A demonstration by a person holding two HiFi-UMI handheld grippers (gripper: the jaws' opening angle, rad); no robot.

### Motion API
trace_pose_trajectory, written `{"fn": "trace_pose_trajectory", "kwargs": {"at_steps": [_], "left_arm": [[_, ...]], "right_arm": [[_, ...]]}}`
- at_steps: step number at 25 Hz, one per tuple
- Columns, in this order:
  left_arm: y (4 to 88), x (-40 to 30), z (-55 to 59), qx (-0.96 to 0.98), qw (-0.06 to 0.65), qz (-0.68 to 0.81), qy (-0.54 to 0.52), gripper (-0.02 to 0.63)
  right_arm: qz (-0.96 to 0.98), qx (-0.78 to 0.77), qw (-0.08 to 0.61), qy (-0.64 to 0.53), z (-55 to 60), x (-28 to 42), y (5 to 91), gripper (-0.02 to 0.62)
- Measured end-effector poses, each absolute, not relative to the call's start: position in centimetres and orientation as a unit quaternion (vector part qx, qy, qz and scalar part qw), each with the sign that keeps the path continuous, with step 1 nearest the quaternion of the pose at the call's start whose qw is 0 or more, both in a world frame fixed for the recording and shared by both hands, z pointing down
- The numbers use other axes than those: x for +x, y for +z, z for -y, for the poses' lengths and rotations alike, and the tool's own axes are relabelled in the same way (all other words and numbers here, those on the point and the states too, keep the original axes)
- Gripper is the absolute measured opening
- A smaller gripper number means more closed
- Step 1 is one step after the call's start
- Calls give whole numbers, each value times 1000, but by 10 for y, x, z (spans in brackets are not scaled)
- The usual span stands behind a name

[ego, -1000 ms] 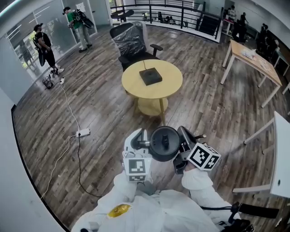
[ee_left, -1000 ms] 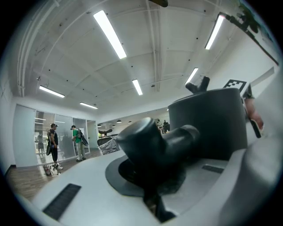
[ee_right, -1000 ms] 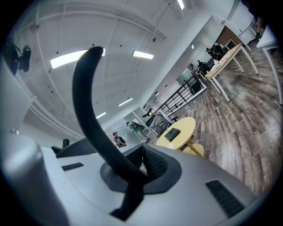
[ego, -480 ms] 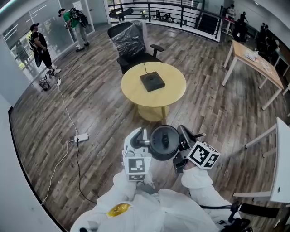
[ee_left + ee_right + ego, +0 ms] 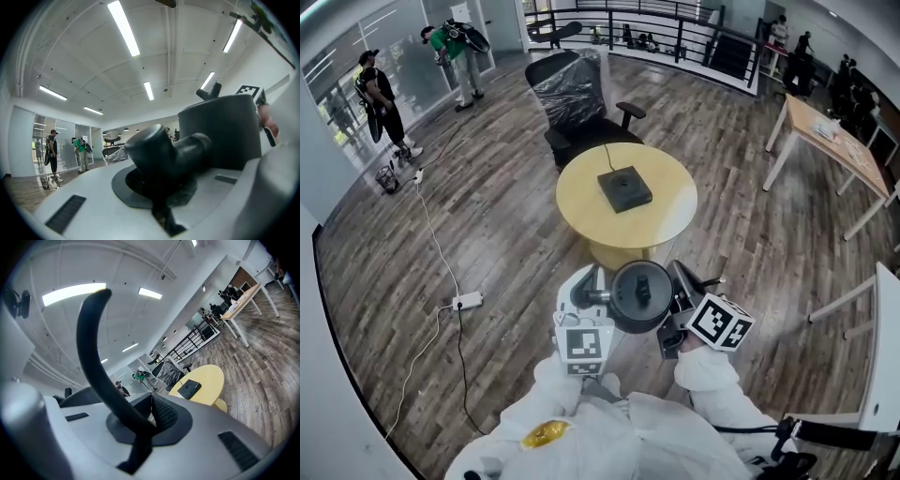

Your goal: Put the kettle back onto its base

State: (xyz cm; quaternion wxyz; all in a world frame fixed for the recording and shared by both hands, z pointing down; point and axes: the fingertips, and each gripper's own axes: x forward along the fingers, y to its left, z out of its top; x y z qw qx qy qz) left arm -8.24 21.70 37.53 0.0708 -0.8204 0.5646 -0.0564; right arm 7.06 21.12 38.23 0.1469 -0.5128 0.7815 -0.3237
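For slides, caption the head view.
Left hand-held gripper and right hand-held gripper hold the kettle, short of its base on round table.

Left gripper (image 5: 598, 298): held at the near left, close to the chest, pointing away from the body; jaws closed tight on a dark stubby part at the side of the kettle (image 5: 639, 296)
Right gripper (image 5: 677, 306): held at the near right, level with the left one; jaws closed on the kettle's thin curved handle (image 5: 91, 357)
Marker cubes: left one faces up, right one is tilted out to the right
Arms: both in white sleeves, elbows bent, forearms reaching forward side by side
Spacing: the grippers flank the kettle, one on each side
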Motion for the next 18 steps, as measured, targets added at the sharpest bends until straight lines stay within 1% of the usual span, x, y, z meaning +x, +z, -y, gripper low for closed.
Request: {"fn": "trace_pose_trajectory", "kwargs": {"at_steps": [5, 18], "left_arm": [[372, -90, -183, -825, 71, -559, -51, -2], [383, -81, -114, -830, 71, -550, -49, -2]], "right_arm": [[-778, -521, 150, -316, -179, 63, 377, 12], [-764, -543, 146, -317, -111, 76, 391, 12]]}}
